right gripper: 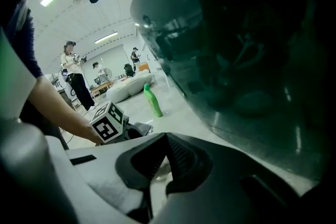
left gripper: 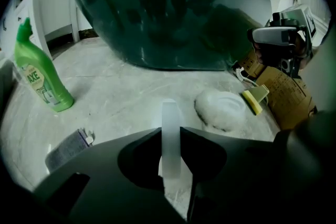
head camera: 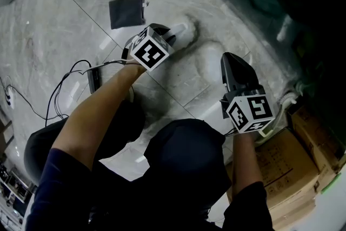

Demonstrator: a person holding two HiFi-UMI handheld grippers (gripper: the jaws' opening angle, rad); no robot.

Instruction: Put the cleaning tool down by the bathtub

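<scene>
**A:** Which step is in hand?

**B:** Judging by the pose, the set-down itself. The left gripper point(left gripper: 170, 131) has its 2 jaws clamped on the thin white handle of the cleaning tool point(left gripper: 169, 113), which stands upright between them and pokes out toward 12 o'clock. The right gripper point(right gripper: 165, 136) has its jaws together, with nothing between them.

**A:** Is the tool on the floor yet?

**B:** No view settles that. From the head view its white end hangs low over the pale floor point(left gripper: 131, 86), but contact cannot be made out.

**A:** And what lies beyond the jaws?

**B:** In the left gripper view, a white round pad point(left gripper: 223, 107) lies on the floor near the tool at 2 o'clock, with a yellow sponge point(left gripper: 255, 100) just past it. A green bottle point(left gripper: 39, 73) stands well apart at 10 o'clock. Farthest off, the dark bathtub point(left gripper: 173, 8) fills the view at 12 o'clock, so the tool is already near its wall.

**A:** So what does the next move call for?

**B:** Probably easing the tool's head onto bare floor short of the pad, then parting the left jaws and backing out along the handle without tipping it. The right gripper has no part in it.
</scene>
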